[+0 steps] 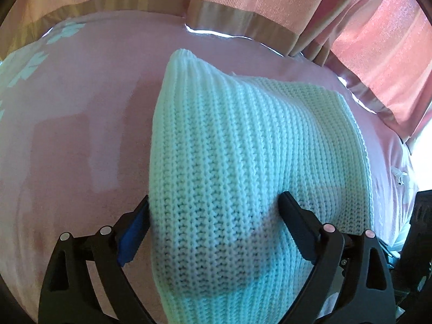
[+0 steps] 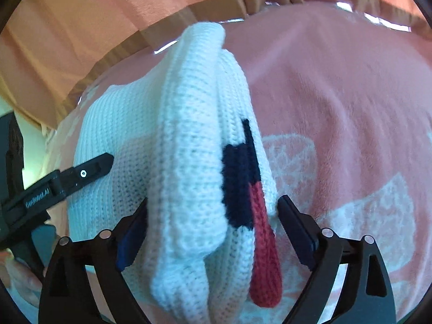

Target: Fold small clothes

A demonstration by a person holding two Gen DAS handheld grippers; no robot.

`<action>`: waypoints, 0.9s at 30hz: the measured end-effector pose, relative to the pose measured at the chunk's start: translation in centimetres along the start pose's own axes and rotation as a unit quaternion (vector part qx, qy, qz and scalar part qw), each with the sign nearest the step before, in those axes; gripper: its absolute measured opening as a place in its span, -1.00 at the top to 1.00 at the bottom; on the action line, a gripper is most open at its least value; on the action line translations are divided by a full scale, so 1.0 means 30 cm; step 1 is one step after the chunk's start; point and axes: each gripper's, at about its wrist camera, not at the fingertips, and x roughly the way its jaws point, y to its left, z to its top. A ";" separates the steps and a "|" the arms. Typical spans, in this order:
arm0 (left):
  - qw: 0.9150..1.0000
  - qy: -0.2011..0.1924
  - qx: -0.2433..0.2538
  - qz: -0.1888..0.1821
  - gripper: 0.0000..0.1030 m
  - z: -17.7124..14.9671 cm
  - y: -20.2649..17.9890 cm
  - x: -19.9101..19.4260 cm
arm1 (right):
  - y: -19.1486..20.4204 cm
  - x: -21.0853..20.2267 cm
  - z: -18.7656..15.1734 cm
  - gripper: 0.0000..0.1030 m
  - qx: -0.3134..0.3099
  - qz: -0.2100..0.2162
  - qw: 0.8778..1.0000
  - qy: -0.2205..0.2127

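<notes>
Mid-fold. My left gripper (image 1: 216,210) is clamped on a bunched edge of the white knit sweater (image 1: 243,135); my right gripper (image 2: 213,210) pinches another thick fold with the navy and red patch. The rest of the sweater lies on the pink bedspread (image 1: 81,135). Next, I judge: carry both held edges across together, level, lay them flat, then let go.

strong barrel distortion and dark corner vignetting are seen in both views. daylight is admitted through the translucent pink curtains (image 1: 378,40), with glare beneath their hems. the pale ribbed knitted garment (image 1: 243,148) is rendered bluish, and soft shadows are cast near the lens.
</notes>
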 end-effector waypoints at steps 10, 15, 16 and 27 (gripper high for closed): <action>1.000 0.005 -0.016 -0.022 -0.54 0.004 0.004 0.006 | -0.001 0.008 0.009 -0.08 0.031 0.038 0.999 -0.003; 0.999 -0.003 -0.014 -0.045 0.03 0.011 0.003 -0.038 | 0.007 -0.009 0.009 0.20 0.030 0.049 0.998 -0.010; 0.999 -0.004 -0.012 -0.048 0.10 0.015 0.002 -0.046 | 0.020 -0.024 0.008 0.23 0.025 0.045 0.999 -0.018; 0.989 -0.110 0.031 -0.093 0.19 0.066 0.014 -0.451 | 0.275 -0.354 -0.013 0.27 -0.062 0.068 0.984 -0.153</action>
